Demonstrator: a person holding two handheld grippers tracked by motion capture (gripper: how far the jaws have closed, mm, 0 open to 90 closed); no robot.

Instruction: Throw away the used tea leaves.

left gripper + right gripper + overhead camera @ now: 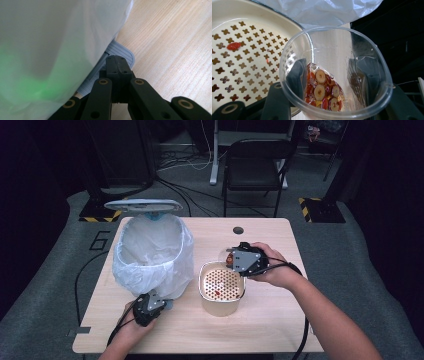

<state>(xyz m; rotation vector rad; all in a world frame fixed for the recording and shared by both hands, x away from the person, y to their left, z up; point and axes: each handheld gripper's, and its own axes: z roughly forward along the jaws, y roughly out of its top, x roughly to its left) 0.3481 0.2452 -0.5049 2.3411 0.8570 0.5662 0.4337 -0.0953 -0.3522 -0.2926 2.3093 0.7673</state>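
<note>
White plastic lines the bin (152, 251) at nine o'clock on the worktop (270, 320). My left fingers (117, 65) are pressed together with nothing between them, their tips down on the grey pedal (122, 51) at the bin's foot; the lid (143, 205) stands up. At the centre sits the cream strainer (221, 285), one red berry (234, 46) on its holes. At three o'clock my right fingers (298, 75) grip the clear cup (336, 72) by its wall, tilted, mouth towards the strainer, just over its far rim. Its long axis runs roughly three to nine o'clock, nearly level. Sliced dates and berries (322, 92) cling to the bottom. To empty it well, I judge I should keep the mouth over the holes and tip further, slowly.
</note>
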